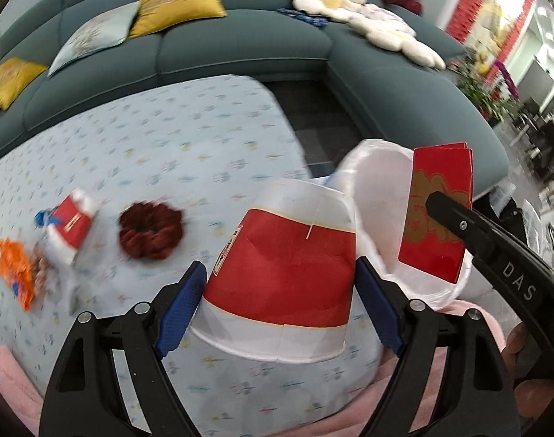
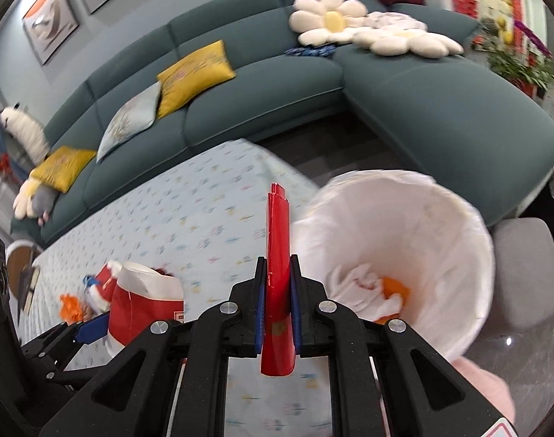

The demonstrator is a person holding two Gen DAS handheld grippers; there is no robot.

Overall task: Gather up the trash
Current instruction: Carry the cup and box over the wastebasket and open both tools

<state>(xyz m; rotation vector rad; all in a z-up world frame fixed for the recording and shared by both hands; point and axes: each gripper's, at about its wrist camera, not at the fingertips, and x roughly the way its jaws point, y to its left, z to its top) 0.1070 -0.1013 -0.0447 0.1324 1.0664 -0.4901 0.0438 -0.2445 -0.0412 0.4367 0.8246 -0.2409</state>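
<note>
Carrying both loads toward the lined bin (image 2: 404, 255): left claw (image 1: 280, 280) clamps the paper cup (image 1: 284, 273), right claw (image 2: 277, 291) pinches the red envelope (image 2: 277, 255) just beside the bin rim. Centre each over the bin mouth before release; envelope edge may catch the liner, though blur hides the clearance.

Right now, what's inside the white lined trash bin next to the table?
In the trash bin, crumpled white paper and an orange scrap lie at the bottom on the white liner. Anything under that paper is covered, and the near wall hides part of the bottom.
</note>
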